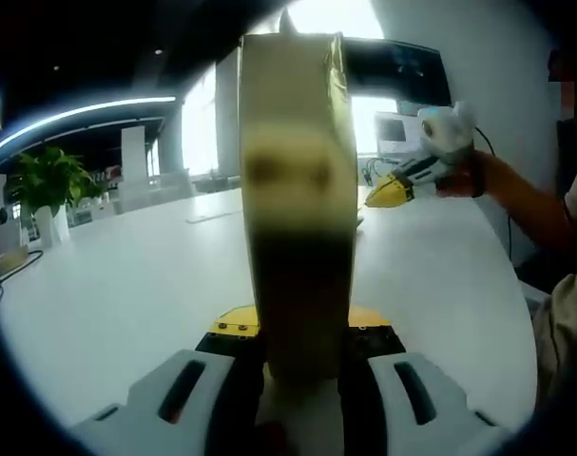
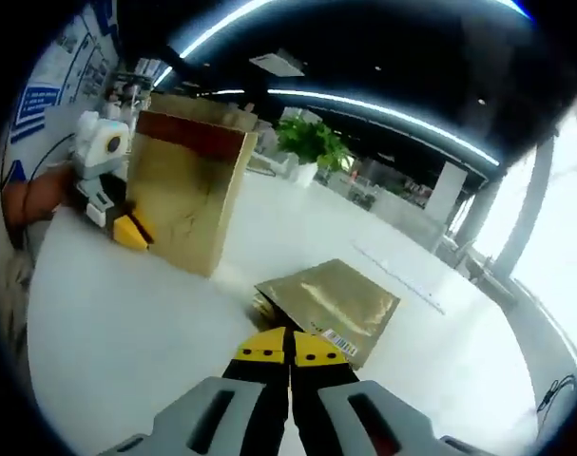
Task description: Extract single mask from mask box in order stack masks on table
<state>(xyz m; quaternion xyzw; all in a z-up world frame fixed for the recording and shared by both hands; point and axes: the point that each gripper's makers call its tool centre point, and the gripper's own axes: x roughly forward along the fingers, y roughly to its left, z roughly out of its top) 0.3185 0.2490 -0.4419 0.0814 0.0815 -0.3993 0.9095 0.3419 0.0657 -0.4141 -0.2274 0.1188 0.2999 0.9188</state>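
The gold mask box [image 1: 298, 190] stands upright and edge-on between my left gripper's [image 1: 302, 366] jaws, which are shut on its lower part. In the right gripper view the same box [image 2: 188, 195] stands at the left on the white table [image 2: 126, 323], with the left gripper [image 2: 126, 228] and a hand at its side. A flat gold mask packet [image 2: 331, 299] lies just in front of my right gripper [image 2: 290, 350]. Its yellow tips are shut over the packet's near edge, and that edge sits slightly raised. The right gripper [image 1: 391, 190] also shows beyond the box, held by a hand.
A potted plant [image 2: 312, 147] stands at the far side of the table, seen too as the plant [image 1: 46, 185] at the left. A cable [image 1: 8, 271] lies near the table's left edge. A person's arm [image 1: 521, 204] reaches in from the right. Windows and office furniture lie behind.
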